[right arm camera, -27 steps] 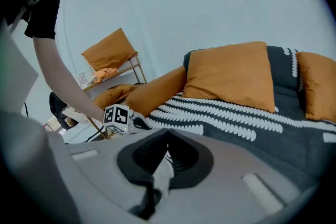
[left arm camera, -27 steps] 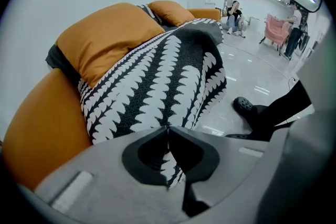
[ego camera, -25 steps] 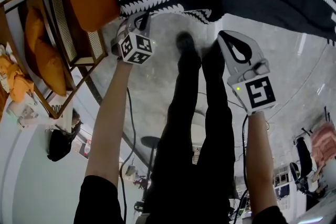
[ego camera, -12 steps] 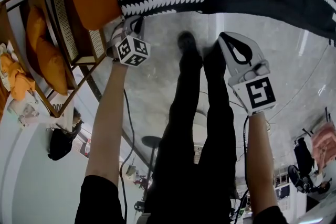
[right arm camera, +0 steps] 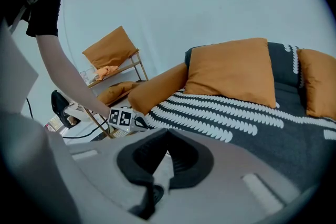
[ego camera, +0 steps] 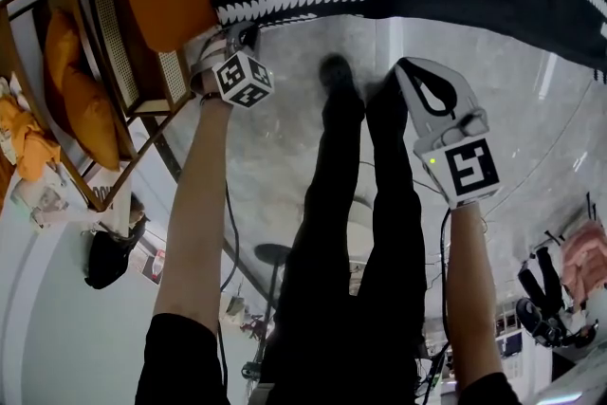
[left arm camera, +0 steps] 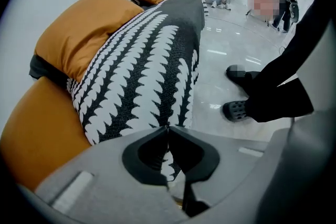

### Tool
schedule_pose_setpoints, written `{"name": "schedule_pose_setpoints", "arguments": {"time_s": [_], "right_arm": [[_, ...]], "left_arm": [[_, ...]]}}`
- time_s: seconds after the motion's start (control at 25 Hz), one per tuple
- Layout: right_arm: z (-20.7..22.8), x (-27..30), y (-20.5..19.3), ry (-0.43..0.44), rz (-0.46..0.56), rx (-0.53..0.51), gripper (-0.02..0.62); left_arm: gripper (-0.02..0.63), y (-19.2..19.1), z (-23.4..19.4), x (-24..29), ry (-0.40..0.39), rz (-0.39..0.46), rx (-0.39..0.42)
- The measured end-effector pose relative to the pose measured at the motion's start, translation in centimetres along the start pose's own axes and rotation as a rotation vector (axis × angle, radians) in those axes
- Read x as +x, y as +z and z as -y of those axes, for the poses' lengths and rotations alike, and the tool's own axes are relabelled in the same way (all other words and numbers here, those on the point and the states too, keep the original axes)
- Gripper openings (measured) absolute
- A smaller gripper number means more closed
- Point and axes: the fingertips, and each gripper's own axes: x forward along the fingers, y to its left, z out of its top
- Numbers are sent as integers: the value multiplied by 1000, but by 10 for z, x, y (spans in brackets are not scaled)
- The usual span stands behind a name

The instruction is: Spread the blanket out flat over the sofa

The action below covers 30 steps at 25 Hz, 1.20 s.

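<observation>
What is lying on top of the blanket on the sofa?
An orange cushion leans on the blanket, and a second cushion sits at the right edge. The part of the blanket behind them is covered, and so is the sofa seat beneath it.

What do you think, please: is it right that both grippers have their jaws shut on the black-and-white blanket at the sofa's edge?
Not quite: only the left gripper has its jaws shut on the black-and-white blanket at the edge of the sofa. The right gripper view shows the right gripper holding nothing.
</observation>
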Motion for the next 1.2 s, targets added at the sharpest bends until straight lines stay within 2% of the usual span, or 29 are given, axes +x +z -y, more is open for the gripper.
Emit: {"name": "schedule_pose_setpoints", "arguments": {"time_s": [0.56, 0.92, 1.2], "right_arm": [[-5, -4, 6, 21, -9, -20, 3], [-6, -9, 9, 28, -11, -41, 3], [-19, -22, 28, 35, -4, -73, 3]], "left_arm": [[21, 4, -1, 19, -85, -56, -29], [250, 7, 28, 21, -186, -49, -9], [276, 9, 27, 1, -185, -52, -15]]}}
